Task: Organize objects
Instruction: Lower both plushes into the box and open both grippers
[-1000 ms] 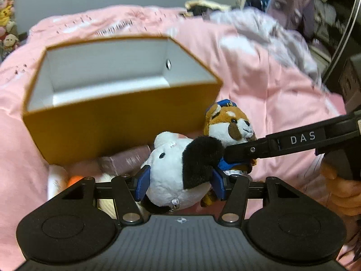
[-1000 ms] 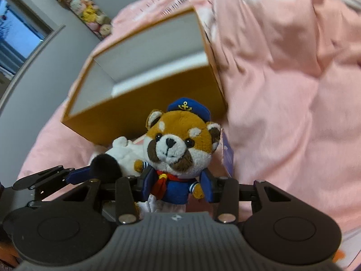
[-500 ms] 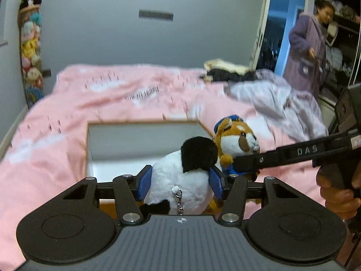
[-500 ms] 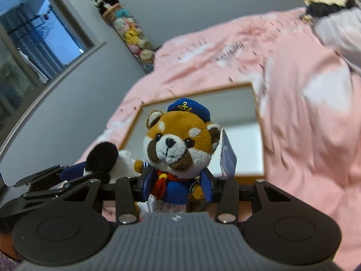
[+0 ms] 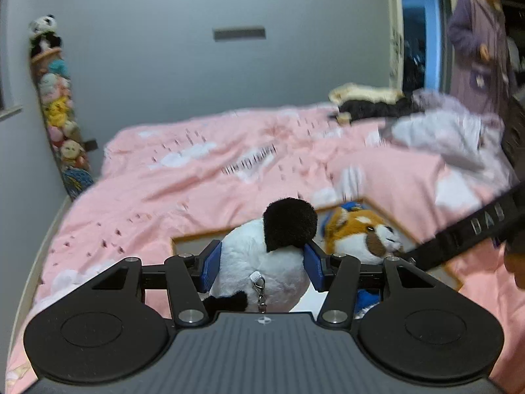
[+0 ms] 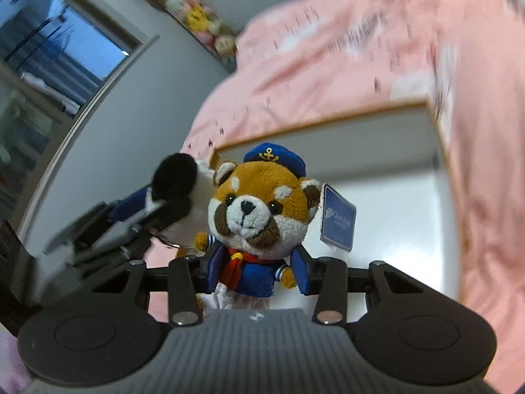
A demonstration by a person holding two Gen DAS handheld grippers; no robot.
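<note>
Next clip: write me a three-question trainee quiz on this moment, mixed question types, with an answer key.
1. True or false: the left gripper is shut on the black-and-white plush.
2. What is the right gripper holding? A) a book B) the red panda plush C) nothing
3. Fill in: the red panda plush is held above the open ____.

Key: 1 true; 2 B; 3 box, with a brown rim and white inside, on the pink bedspread.

Both plush toys, the panda and the red panda, have been lifted above the box.
</note>
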